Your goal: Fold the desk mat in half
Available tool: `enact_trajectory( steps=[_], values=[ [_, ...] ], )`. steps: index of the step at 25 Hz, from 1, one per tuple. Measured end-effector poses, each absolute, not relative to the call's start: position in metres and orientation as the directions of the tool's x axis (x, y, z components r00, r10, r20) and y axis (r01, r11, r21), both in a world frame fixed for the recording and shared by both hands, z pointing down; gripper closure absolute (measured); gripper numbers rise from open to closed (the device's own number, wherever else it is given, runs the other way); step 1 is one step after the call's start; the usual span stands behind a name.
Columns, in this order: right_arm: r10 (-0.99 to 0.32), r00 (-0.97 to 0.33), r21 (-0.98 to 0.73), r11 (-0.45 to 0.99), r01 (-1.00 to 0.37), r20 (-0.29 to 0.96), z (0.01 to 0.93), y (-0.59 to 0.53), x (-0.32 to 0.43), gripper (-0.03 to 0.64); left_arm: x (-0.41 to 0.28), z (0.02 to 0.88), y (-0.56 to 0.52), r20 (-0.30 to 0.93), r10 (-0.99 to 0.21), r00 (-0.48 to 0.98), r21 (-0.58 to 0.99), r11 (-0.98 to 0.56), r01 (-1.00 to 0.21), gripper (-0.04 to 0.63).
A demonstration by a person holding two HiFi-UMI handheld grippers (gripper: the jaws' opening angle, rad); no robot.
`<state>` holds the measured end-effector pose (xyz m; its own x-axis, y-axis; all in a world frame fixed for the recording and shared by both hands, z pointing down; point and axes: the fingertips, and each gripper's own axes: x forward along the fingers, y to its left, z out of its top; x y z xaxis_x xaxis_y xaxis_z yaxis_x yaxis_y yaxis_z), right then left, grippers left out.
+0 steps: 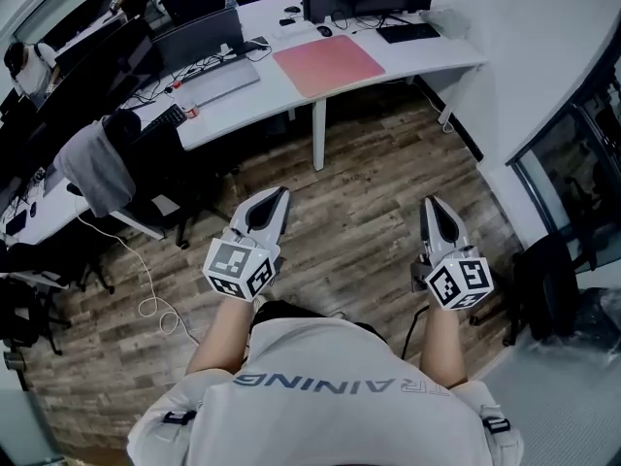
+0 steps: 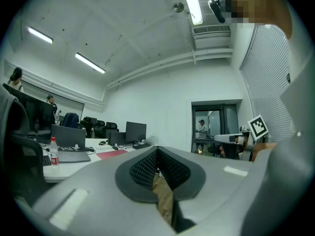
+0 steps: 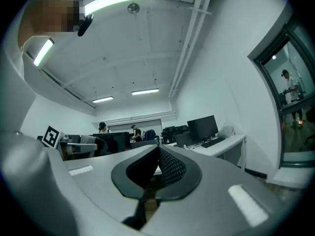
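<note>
Well beyond left tool [image 1: 281, 193], desk mat [image 1: 328, 64]

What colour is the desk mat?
The desk mat is plain pink, seen best in the head view, lying flat on the white desk.

The pink desk mat [image 1: 329, 64] lies flat and unfolded on the white desk [image 1: 427, 51].

Pink on white, grey above brown.
Well ahead of the left gripper [image 1: 280, 194] and right gripper [image 1: 431, 203], a plain pink desk mat [image 1: 328, 64] lies on a white desk [image 1: 427, 51]. Both grippers are pale grey, with black-and-white square markers and black mesh-textured pads [image 2: 172, 168]. Beneath them the floor [image 1: 359, 221] shows brown wood-grain planks.
</note>
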<state>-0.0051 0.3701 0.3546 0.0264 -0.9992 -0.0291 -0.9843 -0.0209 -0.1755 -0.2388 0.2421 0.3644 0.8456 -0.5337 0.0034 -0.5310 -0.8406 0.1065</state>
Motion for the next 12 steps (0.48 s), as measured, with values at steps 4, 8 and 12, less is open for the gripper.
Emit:
enact_trajectory(
  steps=[4,8,12],
  values=[
    [-1.0,0.027,-0.201,-0.026,-0.979,-0.005,0.369,0.376,0.01,0.603,-0.223,0.376,0.249,0.047,-0.525,0.85,0.115,-0.842,-0.527,0.597],
    [-0.999,0.035,-0.226,-0.036,-0.973,0.005,0.383,0.376,0.025,0.602,-0.205,0.382,0.245,0.075,-0.511,0.856,0.121,-0.848,-0.517,0.597],
    [-0.998,0.053,-0.252,-0.059,-0.966,0.032,0.397,0.373,0.044,0.603,-0.177,0.383,0.232,0.079,-0.486,0.87,0.13,-0.861,-0.492,0.597]
  ],
)
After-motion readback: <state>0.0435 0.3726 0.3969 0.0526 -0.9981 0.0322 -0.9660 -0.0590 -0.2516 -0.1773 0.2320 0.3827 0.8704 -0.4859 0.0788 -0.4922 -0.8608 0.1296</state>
